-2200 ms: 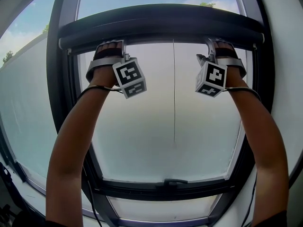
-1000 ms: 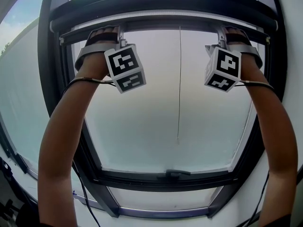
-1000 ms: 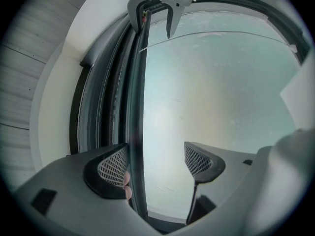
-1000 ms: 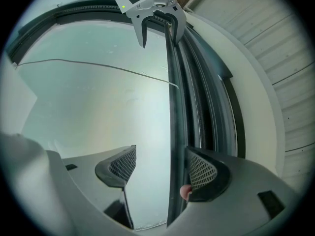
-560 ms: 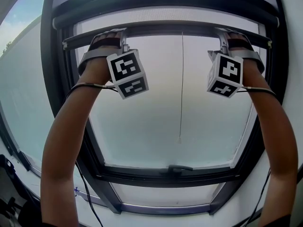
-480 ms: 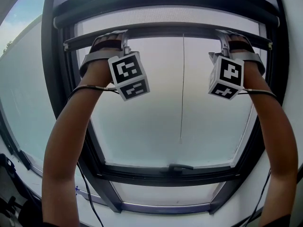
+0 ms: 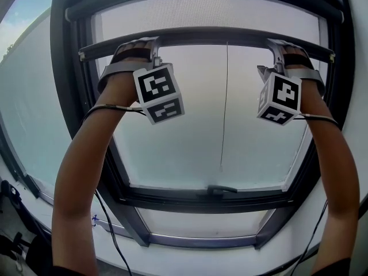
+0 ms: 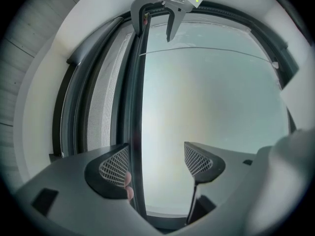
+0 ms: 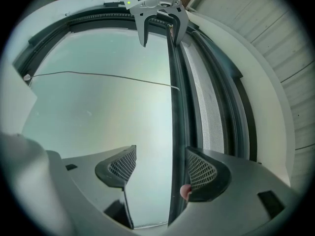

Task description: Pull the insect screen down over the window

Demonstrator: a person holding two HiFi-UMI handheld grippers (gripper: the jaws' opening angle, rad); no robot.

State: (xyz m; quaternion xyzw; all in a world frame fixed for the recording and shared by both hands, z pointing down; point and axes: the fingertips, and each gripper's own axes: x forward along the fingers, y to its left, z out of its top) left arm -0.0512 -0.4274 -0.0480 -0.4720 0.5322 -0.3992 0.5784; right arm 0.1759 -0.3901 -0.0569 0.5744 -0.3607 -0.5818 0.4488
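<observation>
The insect screen's dark pull bar (image 7: 207,36) runs across the top of the window. A strip of grey mesh (image 7: 213,13) shows between it and the roller housing above. My left gripper (image 7: 152,43) reaches up to the bar's left part, my right gripper (image 7: 275,46) to its right part. In the left gripper view the bar (image 8: 137,107) passes between the open jaws of the left gripper (image 8: 158,163), close against the left pad (image 8: 115,165). In the right gripper view the bar (image 9: 177,107) lies beside the right pad (image 9: 203,170) of the open right gripper (image 9: 162,168).
A thin pull cord (image 7: 224,108) hangs from the bar's middle down the frosted pane. The window handle (image 7: 215,190) sits on the lower frame. Dark frame posts (image 7: 63,96) flank the opening. A cable (image 7: 109,234) trails below the left arm.
The pull bar has come down away from the roller housing with both grippers on it, and a widening band of mesh now shows above it.
</observation>
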